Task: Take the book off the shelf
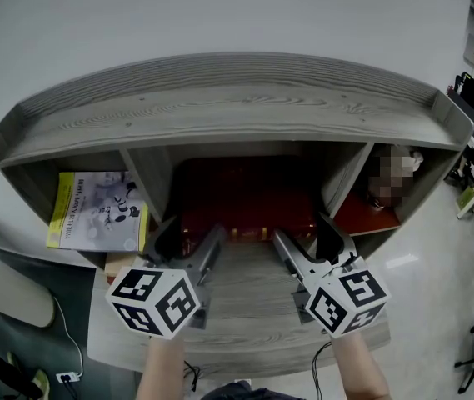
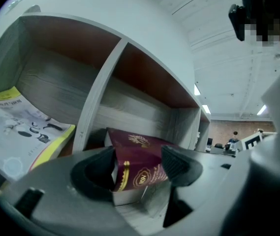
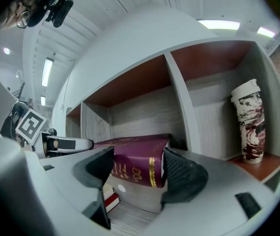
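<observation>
A dark red book [image 1: 245, 202] with gold print lies flat in the middle compartment of the grey wooden shelf [image 1: 237, 107], spine toward me. My left gripper [image 1: 191, 238] is at its front left corner and my right gripper [image 1: 303, 242] at its front right corner. In the left gripper view the book [image 2: 140, 154] shows corner-first between the wide-set jaws of the left gripper [image 2: 140, 163]. In the right gripper view the right end of the book's spine [image 3: 135, 163] fills the gap of the right gripper [image 3: 137, 168]. Both stand open around the book.
A yellow-and-white magazine [image 1: 95, 211] leans in the left compartment. A patterned cup [image 3: 250, 122] stands in the right compartment. A small red-and-white book [image 3: 111, 200] lies below the red one. Upright dividers [image 1: 149, 190] flank the middle compartment. A chair [image 1: 3, 286] is at the left.
</observation>
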